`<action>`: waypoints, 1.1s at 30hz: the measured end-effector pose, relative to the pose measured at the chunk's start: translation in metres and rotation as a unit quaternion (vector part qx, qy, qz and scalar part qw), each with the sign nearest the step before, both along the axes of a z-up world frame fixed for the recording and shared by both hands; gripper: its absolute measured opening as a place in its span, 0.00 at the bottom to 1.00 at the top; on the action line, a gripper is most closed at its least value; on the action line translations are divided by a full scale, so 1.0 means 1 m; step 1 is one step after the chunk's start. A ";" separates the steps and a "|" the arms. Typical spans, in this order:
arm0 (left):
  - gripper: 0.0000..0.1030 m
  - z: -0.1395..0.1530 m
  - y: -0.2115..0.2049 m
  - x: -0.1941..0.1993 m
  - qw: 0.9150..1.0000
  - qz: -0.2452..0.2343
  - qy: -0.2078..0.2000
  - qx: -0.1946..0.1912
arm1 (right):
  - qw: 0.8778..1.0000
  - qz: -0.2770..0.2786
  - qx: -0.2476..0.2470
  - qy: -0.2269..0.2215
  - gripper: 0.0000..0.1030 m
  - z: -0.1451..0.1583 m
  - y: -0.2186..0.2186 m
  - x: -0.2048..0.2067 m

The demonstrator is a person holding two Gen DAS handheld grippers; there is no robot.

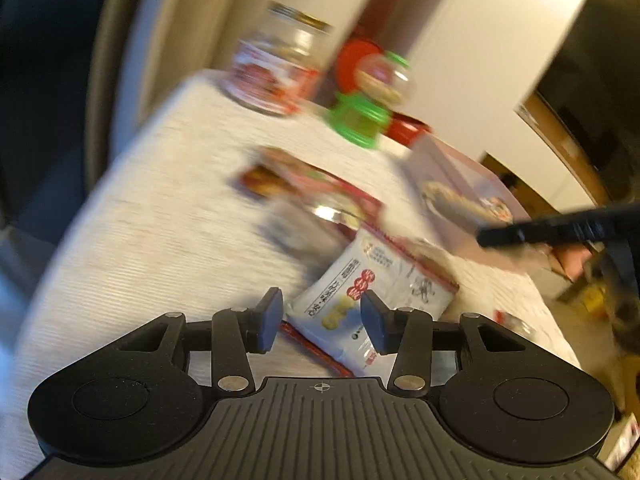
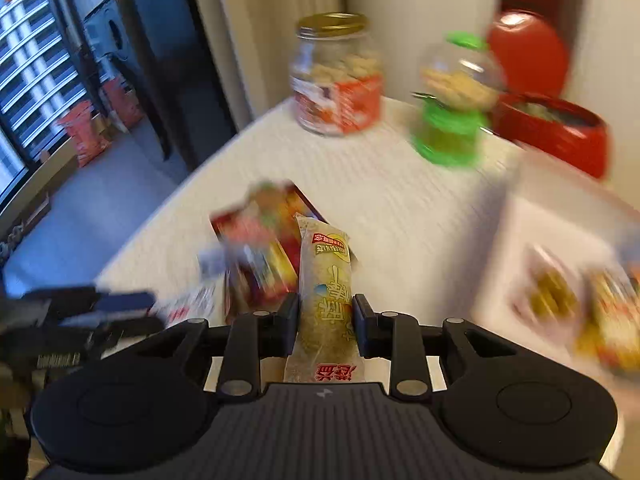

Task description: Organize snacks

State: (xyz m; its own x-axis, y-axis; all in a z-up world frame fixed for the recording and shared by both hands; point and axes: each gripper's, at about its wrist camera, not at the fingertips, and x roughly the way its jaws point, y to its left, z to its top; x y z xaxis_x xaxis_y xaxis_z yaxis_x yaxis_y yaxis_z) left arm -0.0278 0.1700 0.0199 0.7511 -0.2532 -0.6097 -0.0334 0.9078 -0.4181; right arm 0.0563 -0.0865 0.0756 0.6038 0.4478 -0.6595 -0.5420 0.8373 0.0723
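White woven cloth covers the table point(image 2: 400, 208), and your risks all start at the long yellow snack bar point(image 2: 326, 296): your right tongs point(image 2: 325, 322) are clenched on it about mid-length, so its printed far end sticks out well ahead of the pads and its near end runs back under the handle. Held by so narrow a band, the slippery wrapper could pivot or slide out if you swing it fast, and the blur across both views suggests things are moving quickly. Just ahead and to the left of those tongs lies a pile of red snack packets point(image 2: 260, 256); the bar's free end could clip them and scatter them. To the right sits a white box point(image 2: 560, 216) already holding packets, probably the place to drop the bar, and its near wall is something the bar could catch on if you come in low. Farther ahead stand a gold-lidded jar point(image 2: 336, 76), a green-based dispenser point(image 2: 452, 104) and a red bowl point(image 2: 560, 136), all easy to topple with a wide sweep. Your left tongs point(image 1: 322, 322) stand released, straddling a white snack packet point(image 1: 368, 300) without pressing it; close carelessly and you may pinch only a loose edge, or the red packet point(image 1: 312, 188) beyond. Both tongs work close together, so a collision is possible.
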 end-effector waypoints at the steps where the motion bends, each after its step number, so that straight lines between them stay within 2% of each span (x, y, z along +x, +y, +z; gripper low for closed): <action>1: 0.47 0.002 -0.008 0.001 1.000 -0.004 0.000 0.006 | 1.000 -0.015 0.006 0.000 0.27 -0.008 -0.018 -0.011; 4: 0.47 0.020 -0.033 -0.006 0.999 -0.013 -0.023 0.033 | 0.997 -0.070 0.027 0.006 0.27 -0.032 -0.071 -0.042; 7: 0.47 0.035 -0.064 -0.012 0.996 -0.055 -0.026 0.067 | 0.989 -0.144 0.026 -0.005 0.27 -0.059 -0.113 -0.059; 9: 0.47 0.037 -0.089 -0.016 0.991 -0.090 -0.022 0.099 | 0.983 -0.179 0.026 -0.017 0.28 -0.075 -0.132 -0.063; 13: 0.47 0.026 -0.139 -0.024 0.973 -0.148 -0.010 0.177 | 0.981 -0.183 0.068 -0.019 0.30 -0.094 -0.146 -0.069; 14: 0.47 0.022 -0.149 -0.024 0.969 -0.154 -0.008 0.195 | 0.981 -0.180 0.072 -0.026 0.34 -0.096 -0.145 -0.071; 17: 0.51 0.012 -0.164 -0.023 0.957 -0.165 -0.004 0.240 | 0.984 -0.159 0.074 -0.043 0.55 -0.102 -0.133 -0.078; 18: 0.52 0.010 -0.167 -0.024 0.950 -0.166 -0.012 0.263 | 0.984 -0.154 0.073 -0.048 0.59 -0.102 -0.126 -0.080; 19: 0.54 0.010 -0.168 -0.025 0.948 -0.163 -0.015 0.275 | 0.984 -0.153 0.068 -0.056 0.61 -0.103 -0.120 -0.081; 23: 0.51 0.014 -0.155 -0.023 0.953 -0.127 -0.008 0.277 | 0.983 -0.155 0.045 -0.090 0.70 -0.108 -0.107 -0.089; 25: 0.50 0.015 -0.148 -0.019 0.960 -0.121 0.005 0.254 | 0.982 -0.155 0.043 -0.095 0.71 -0.108 -0.105 -0.091; 27: 0.56 0.014 -0.146 -0.016 0.965 -0.129 0.010 0.228 | 0.982 -0.156 0.056 -0.093 0.71 -0.108 -0.110 -0.091; 29: 0.62 0.014 -0.153 -0.015 0.963 -0.142 0.005 0.229 | 0.979 -0.165 0.068 -0.095 0.70 -0.107 -0.114 -0.093; 30: 0.70 0.011 -0.158 -0.014 0.961 -0.152 0.003 0.229 | 0.978 -0.169 0.070 -0.104 0.70 -0.105 -0.115 -0.097; 31: 0.75 0.010 -0.161 -0.014 0.960 -0.162 0.001 0.228 | 0.976 -0.172 0.068 -0.113 0.70 -0.103 -0.115 -0.099; 32: 0.78 0.009 -0.164 -0.014 0.959 -0.168 0.000 0.230 | 0.975 -0.174 0.065 -0.122 0.70 -0.100 -0.113 -0.103; 33: 0.77 0.009 -0.165 -0.016 0.958 -0.170 -0.002 0.230 | 0.974 -0.171 0.062 -0.134 0.70 -0.096 -0.110 -0.108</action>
State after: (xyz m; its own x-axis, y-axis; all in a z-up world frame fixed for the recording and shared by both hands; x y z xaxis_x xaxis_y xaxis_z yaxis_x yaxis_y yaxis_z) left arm -0.0434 0.0051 0.0289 0.6761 -0.1886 -0.7123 0.2973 0.9543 0.0295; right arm -0.0516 -0.1967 -0.0200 0.8747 0.2563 -0.4113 -0.2455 0.9661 0.0799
